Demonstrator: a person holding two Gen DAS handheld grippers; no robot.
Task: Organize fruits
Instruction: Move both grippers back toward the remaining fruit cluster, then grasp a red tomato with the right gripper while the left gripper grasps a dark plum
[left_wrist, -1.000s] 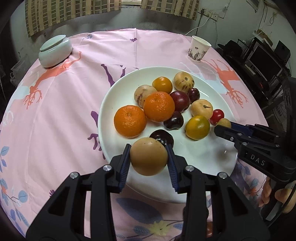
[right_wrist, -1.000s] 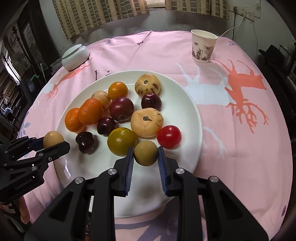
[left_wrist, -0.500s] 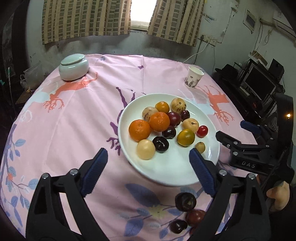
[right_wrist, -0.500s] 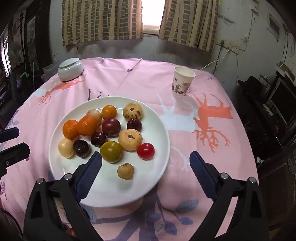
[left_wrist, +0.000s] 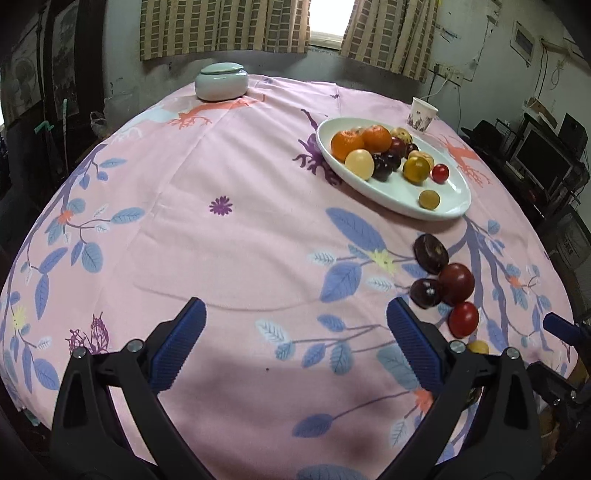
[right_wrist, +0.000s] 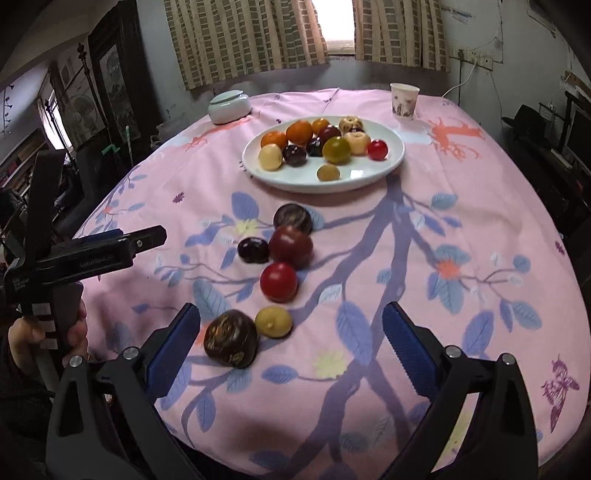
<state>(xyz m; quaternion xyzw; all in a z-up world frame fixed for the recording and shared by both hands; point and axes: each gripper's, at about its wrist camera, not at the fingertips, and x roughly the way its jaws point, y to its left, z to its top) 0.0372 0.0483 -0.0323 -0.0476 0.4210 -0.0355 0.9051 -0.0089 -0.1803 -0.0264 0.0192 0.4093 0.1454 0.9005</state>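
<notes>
Pink floral tablecloth (left_wrist: 229, 206) covers a round table beneath checked curtains (left_wrist: 221, 26).

Left wrist view: left gripper (left_wrist: 295, 347), blue-padded jaws spread wide, empty, above bare cloth. White oval plate (left_wrist: 454, 206) of mixed fruits far right; pale lidded ceramic jar (left_wrist: 221, 82) and paper cup (left_wrist: 422, 115) at the far edge. Dark plums and a red tomato (left_wrist: 463, 318) loose near the right finger.

Right wrist view: right gripper (right_wrist: 291, 349), jaws spread, empty. Between and beyond its fingers, loose on the cloth: dark mottled passion fruit (right_wrist: 231, 343), small yellow fruit (right_wrist: 273, 321), further plums. Plate (right_wrist: 391, 166) beyond.
</notes>
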